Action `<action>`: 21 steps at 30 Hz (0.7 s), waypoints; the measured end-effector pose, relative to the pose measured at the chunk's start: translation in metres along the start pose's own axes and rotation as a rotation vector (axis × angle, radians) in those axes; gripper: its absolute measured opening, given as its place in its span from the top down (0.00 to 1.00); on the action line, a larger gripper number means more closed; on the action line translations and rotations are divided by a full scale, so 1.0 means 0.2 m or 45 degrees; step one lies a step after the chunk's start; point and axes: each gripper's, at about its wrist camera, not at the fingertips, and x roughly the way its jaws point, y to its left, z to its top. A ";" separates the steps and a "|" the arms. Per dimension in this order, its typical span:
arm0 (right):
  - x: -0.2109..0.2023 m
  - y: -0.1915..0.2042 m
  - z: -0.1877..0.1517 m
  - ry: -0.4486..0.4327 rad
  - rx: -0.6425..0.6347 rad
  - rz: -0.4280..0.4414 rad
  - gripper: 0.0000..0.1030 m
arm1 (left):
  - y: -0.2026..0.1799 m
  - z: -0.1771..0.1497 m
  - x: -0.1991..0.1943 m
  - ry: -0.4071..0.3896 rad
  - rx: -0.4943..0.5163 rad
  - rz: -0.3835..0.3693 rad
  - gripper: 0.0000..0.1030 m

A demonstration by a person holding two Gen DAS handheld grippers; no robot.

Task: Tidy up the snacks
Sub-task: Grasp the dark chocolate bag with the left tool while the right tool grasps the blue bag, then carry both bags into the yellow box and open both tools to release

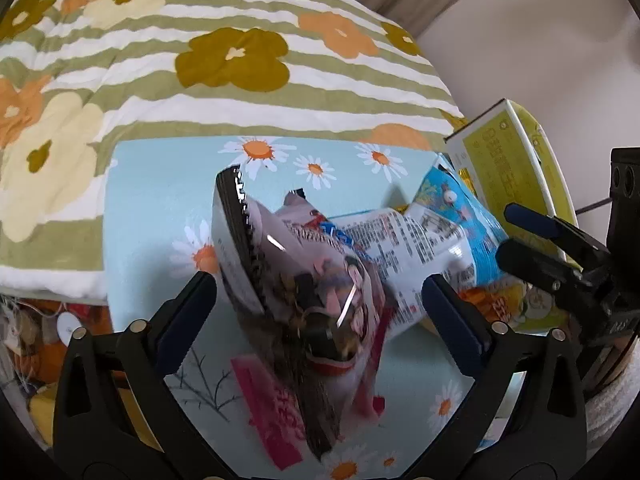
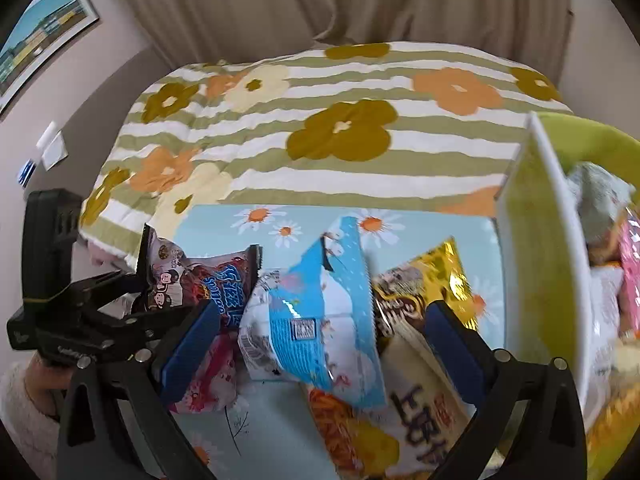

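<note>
A brown and pink snack bag (image 1: 312, 300) with cartoon figures stands tilted and blurred between the fingers of my left gripper (image 1: 322, 308), which is open and does not touch it. It lies over a pink packet (image 1: 272, 408). In the right wrist view my right gripper (image 2: 326, 332) is open around a blue and white snack bag (image 2: 320, 320), its fingers clear of it. Beside that bag lie a gold bag (image 2: 440, 276), a white packet (image 2: 424, 400) and an orange packet (image 2: 352, 432). The brown bag (image 2: 188, 280) shows there too, with the left gripper (image 2: 136, 296) next to it.
The snacks lie on a light blue daisy cloth (image 1: 160, 208). A yellow-green box (image 2: 536, 264) with white walls stands at the right and holds several snacks. Behind is a bed with a striped flower quilt (image 2: 340, 132). A sleeve (image 2: 24, 412) shows at lower left.
</note>
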 end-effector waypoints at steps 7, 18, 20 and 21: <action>0.08 0.01 0.02 0.024 -0.089 0.079 0.01 | 0.02 0.01 0.08 0.048 0.003 0.008 0.20; 0.18 0.07 0.00 0.075 -0.218 0.075 0.01 | 0.04 0.00 0.06 0.048 -0.003 -0.010 0.43; 0.19 0.08 0.01 0.077 -0.237 0.080 0.01 | 0.06 0.01 0.04 0.031 -0.019 0.002 0.43; 0.20 0.08 0.01 0.080 -0.248 0.079 0.01 | 0.06 0.01 0.02 0.022 -0.023 0.007 0.43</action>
